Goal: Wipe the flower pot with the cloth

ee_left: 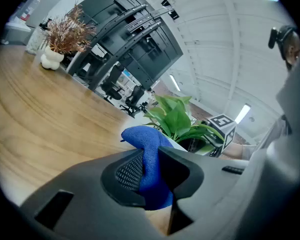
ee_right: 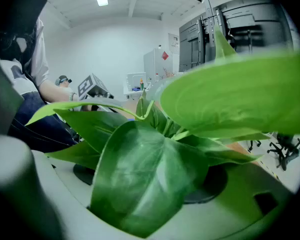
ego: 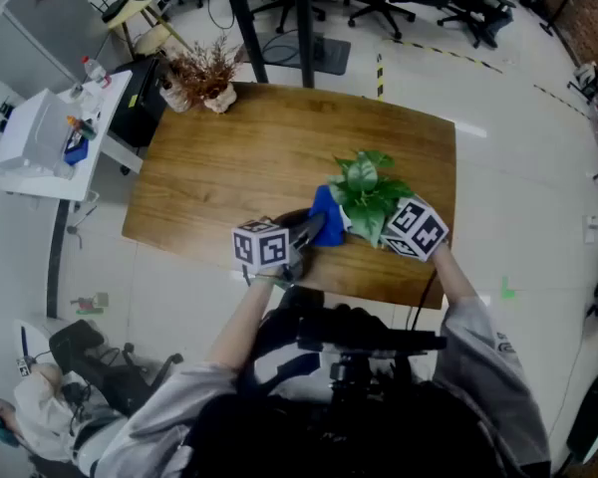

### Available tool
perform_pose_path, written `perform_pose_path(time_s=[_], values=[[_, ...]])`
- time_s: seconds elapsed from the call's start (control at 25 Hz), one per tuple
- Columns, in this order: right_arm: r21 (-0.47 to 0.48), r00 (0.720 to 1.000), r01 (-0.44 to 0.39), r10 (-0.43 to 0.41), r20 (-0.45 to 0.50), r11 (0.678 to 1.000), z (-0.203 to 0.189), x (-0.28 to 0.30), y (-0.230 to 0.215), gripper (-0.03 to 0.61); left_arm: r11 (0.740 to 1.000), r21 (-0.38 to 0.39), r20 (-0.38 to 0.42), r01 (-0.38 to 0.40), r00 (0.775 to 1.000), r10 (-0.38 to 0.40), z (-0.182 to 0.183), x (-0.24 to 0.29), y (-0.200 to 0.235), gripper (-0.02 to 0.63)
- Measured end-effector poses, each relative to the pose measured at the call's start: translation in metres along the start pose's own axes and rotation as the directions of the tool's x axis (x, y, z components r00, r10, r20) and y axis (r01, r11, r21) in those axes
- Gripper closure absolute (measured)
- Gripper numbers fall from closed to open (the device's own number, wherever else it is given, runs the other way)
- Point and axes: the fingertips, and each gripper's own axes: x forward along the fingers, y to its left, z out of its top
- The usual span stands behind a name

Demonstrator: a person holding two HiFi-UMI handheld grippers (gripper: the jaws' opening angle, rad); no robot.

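Observation:
A leafy green plant point(ego: 367, 192) stands in a white flower pot point(ee_left: 179, 145) near the front edge of the wooden table point(ego: 239, 167). My left gripper point(ego: 314, 232) is shut on a blue cloth point(ego: 326, 217), and the bunched cloth point(ee_left: 147, 144) rests against the pot's left side. My right gripper point(ego: 381, 229) reaches in from the right, angled downward under the leaves. Its jaws stand wide on either side of the plant point(ee_right: 150, 174). Leaves hide the pot there, and I see no pad pressing on it.
A dried plant in a white vase point(ego: 207, 78) stands at the table's far left corner. A white side table point(ego: 50, 132) with small items is off to the left. Office chairs point(ego: 379, 8) stand on the floor beyond the table.

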Motion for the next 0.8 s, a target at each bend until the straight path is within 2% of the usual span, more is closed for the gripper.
perform_pose_path(time_s=[0.12, 0.28, 0.48, 0.6, 0.8], values=[[-0.016, 0.999, -0.036, 0.036, 0.017, 0.999, 0.004, -0.005, 0.005, 0.132, 0.996, 0.013, -0.013, 0.089, 0.996, -0.089, 0.002, 0.0, 0.003, 0.546], [-0.055, 0.993, -0.101, 0.104, 0.052, 0.993, 0.015, -0.014, 0.013, 0.132, 0.979, 0.079, -0.044, 0.186, 0.982, -0.183, 0.01, -0.001, 0.001, 0.546], [-0.082, 0.982, -0.166, 0.172, 0.079, 0.983, 0.03, -0.025, 0.024, 0.132, 0.934, 0.085, -0.047, 0.346, 0.938, -0.343, 0.022, -0.006, -0.007, 0.546], [-0.098, 0.978, -0.183, 0.191, 0.084, 0.978, 0.038, -0.028, 0.026, 0.132, 0.916, 0.086, -0.041, 0.391, 0.92, -0.389, 0.028, -0.003, -0.006, 0.546], [-0.126, 0.966, -0.236, 0.247, 0.078, 0.963, 0.05, -0.029, 0.029, 0.132, 0.9, 0.105, -0.052, 0.423, 0.906, -0.42, 0.035, 0.003, 0.0, 0.546]])
